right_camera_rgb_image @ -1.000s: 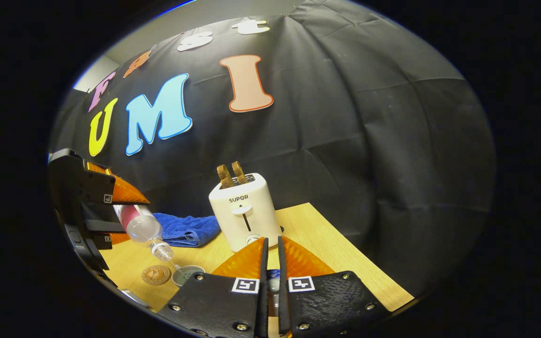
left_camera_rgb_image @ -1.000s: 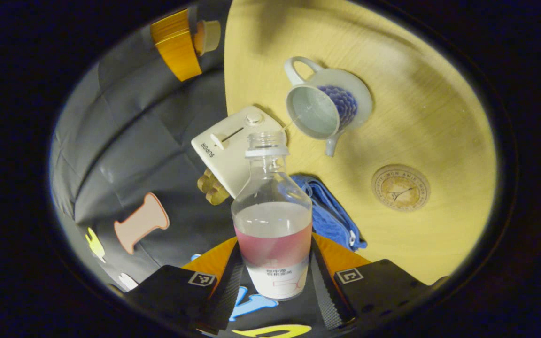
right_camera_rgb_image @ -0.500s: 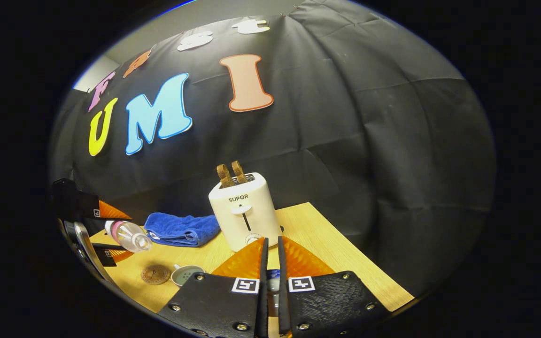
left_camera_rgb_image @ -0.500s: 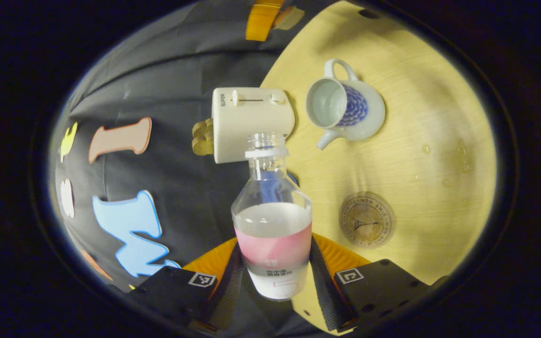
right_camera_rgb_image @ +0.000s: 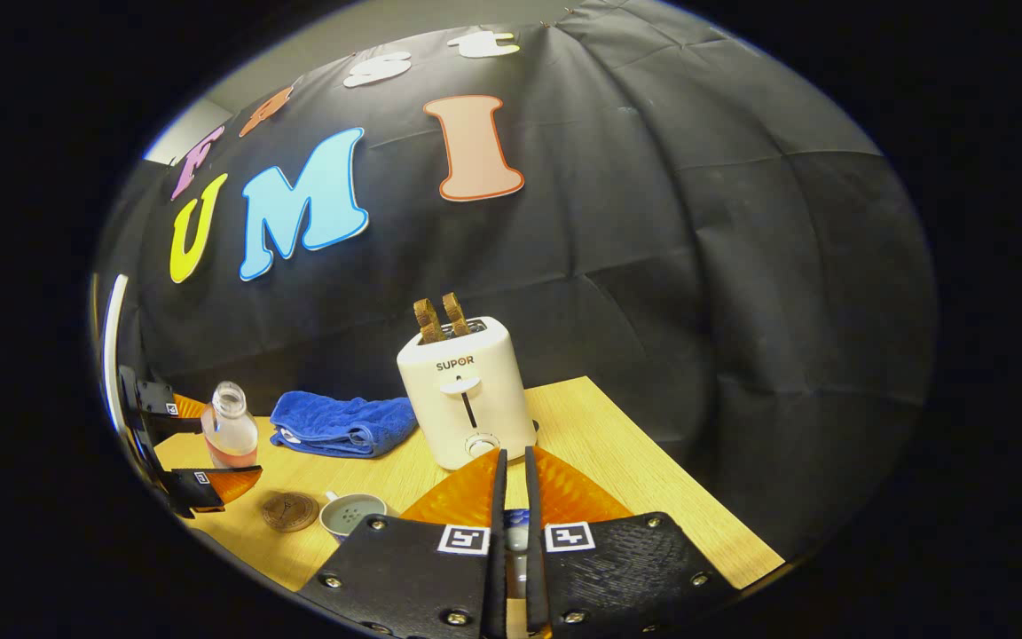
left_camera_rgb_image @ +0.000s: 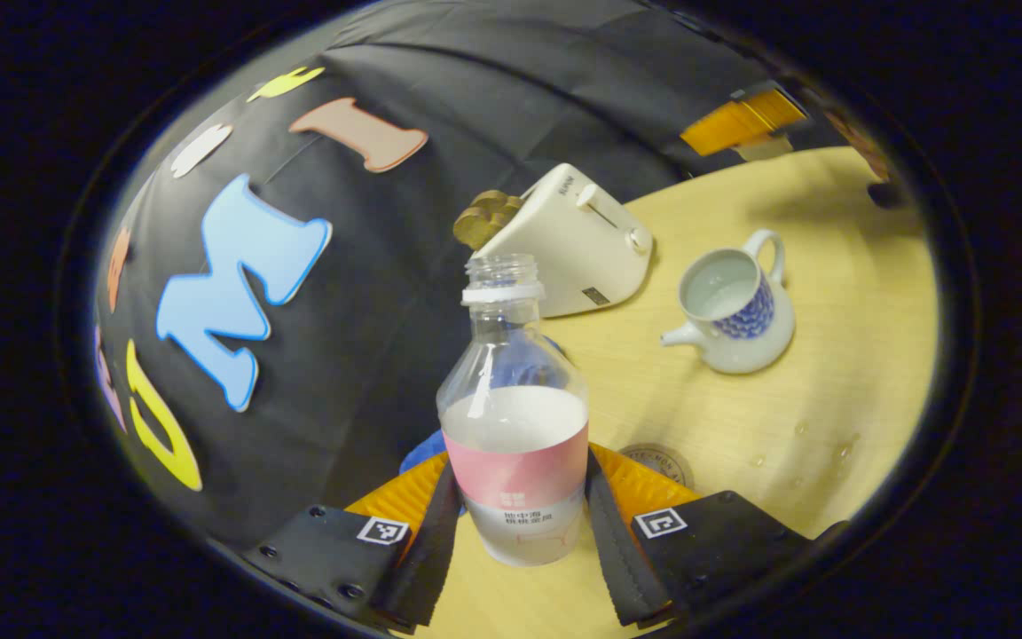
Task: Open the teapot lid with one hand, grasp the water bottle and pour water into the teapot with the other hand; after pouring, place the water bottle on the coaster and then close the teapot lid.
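My left gripper [left_camera_rgb_image: 518, 475] is shut on a clear water bottle [left_camera_rgb_image: 515, 417] with a pink label, uncapped, upright and about half full. The same bottle [right_camera_rgb_image: 229, 428] stands out at the far left of the right gripper view, above the table between the left gripper's fingers [right_camera_rgb_image: 209, 479]. The white-and-blue teapot [left_camera_rgb_image: 735, 311] sits open on the wooden table with water inside. A round cork coaster [left_camera_rgb_image: 658, 459] peeks out just right of the bottle's base, and the coaster [right_camera_rgb_image: 291, 511] lies beside the teapot [right_camera_rgb_image: 351, 513]. My right gripper [right_camera_rgb_image: 514, 510] is shut on the teapot lid [right_camera_rgb_image: 516, 530], held up off the pot.
A white toaster [right_camera_rgb_image: 465, 390] with toast in it stands at the back of the table [left_camera_rgb_image: 830, 266]. A folded blue towel [right_camera_rgb_image: 342, 424] lies left of it. Water drops [left_camera_rgb_image: 835, 446] dot the wood near the coaster. The right gripper [left_camera_rgb_image: 742, 124] hangs beyond the teapot.
The bottle has swung from tilted over the teapot back to upright, and my left gripper has carried it away and down toward the coaster. My right gripper has hardly moved.
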